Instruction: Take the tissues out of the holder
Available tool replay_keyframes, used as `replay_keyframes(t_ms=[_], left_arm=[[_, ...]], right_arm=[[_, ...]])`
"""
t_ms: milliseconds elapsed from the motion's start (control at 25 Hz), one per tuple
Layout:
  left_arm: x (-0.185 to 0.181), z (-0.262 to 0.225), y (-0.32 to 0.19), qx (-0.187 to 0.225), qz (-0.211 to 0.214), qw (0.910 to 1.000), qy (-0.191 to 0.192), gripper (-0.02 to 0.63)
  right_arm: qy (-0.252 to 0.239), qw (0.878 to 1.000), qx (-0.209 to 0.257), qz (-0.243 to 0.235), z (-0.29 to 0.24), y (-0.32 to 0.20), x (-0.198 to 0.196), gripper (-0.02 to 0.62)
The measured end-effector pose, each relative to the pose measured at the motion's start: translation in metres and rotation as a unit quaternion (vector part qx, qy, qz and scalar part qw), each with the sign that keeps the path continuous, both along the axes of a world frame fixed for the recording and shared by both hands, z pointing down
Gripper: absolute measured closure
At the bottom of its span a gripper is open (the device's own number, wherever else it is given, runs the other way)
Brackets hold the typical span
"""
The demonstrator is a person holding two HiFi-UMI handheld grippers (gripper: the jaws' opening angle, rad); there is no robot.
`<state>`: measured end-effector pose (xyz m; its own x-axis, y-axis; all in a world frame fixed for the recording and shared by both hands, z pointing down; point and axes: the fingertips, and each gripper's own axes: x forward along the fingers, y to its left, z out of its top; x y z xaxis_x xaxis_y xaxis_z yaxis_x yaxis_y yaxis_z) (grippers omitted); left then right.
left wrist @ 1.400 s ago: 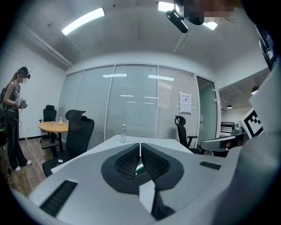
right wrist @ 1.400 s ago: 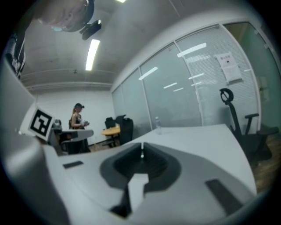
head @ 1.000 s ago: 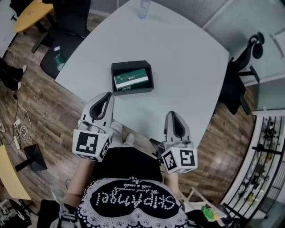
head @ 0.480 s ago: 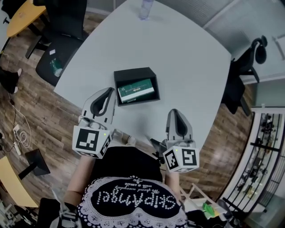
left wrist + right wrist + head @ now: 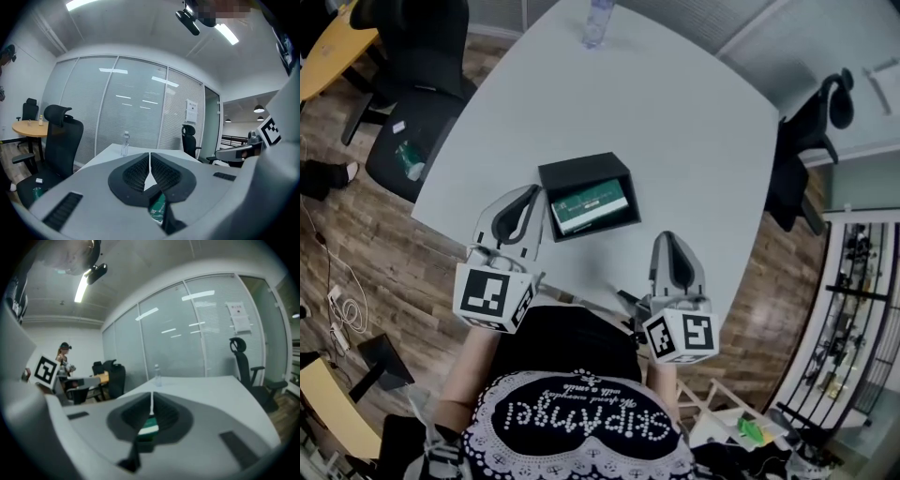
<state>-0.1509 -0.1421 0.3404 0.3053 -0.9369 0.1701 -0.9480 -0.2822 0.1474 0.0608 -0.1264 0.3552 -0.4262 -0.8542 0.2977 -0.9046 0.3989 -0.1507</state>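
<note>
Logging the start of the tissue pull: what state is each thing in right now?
Holder, open-topped, tissues inside.
Tissues, lying flat in holder, untouched.
Left gripper, fingers shut, empty.
Right gripper, fingers shut, empty.
Bottle, upright.

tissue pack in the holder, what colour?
The tissue pack is green with a white strip, inside the black holder. Head view shows it best.

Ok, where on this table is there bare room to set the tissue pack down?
Widest bare patch: the table right of the holder, out to the right edge. Also free between the holder and the bottle at the far edge. Crowded at the near edge, where the left gripper sits beside the holder and the right gripper hovers.
</note>
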Motion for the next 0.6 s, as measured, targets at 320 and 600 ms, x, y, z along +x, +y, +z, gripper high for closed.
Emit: replay_keyframes(t_ms=[320,600], left_arm=[[-0.002,0.006,-0.018,0.002,0.038,0.9993,0.005,0.569],[0.01,0.008,-0.021,-0.003,0.071,0.9974,0.009,0.569]], right_arm=[[0.007,0.999,-0.004,0.038,0.003,0.004,-0.003,0.56],[0.015,0.997,-0.008,0.071,0.003,0.011,0.008,0.56]])
